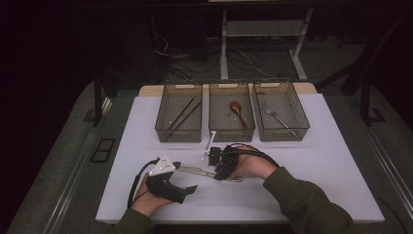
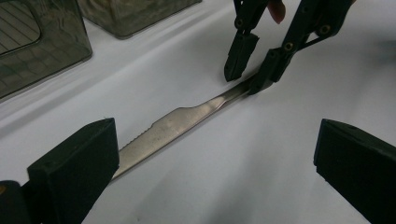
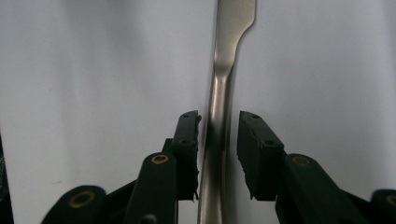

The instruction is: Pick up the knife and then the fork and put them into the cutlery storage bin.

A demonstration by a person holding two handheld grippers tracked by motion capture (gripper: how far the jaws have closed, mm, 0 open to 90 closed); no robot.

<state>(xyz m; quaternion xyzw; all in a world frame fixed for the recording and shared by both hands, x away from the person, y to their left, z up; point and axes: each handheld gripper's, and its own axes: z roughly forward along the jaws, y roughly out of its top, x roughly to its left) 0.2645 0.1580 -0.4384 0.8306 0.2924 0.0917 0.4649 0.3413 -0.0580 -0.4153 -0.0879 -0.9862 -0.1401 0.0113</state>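
A steel table knife [image 1: 197, 170] lies flat on the white table top [image 1: 316, 161], blade toward my left gripper. My left gripper [image 1: 186, 176] rests low at the blade end. Its jaws stand wide open in the left gripper view, with the serrated blade [image 2: 154, 135] running past the left jaw and nothing pressed. My right gripper [image 1: 216, 171] points down over the handle. In the right gripper view its two pads straddle the knife handle [image 3: 219, 93], with a narrow gap still showing on the right side. The left gripper view shows the right gripper [image 2: 247, 77] with one fingertip at the handle.
Three smoky plastic bins stand in a row at the back. The left bin [image 1: 178, 135] holds dark chopsticks [image 1: 182, 114], the middle bin [image 1: 230, 135] a brown spoon [image 1: 237, 111], and the right bin [image 1: 285, 135] a fork [image 1: 277, 117]. Cables and desk legs lie beyond the table.
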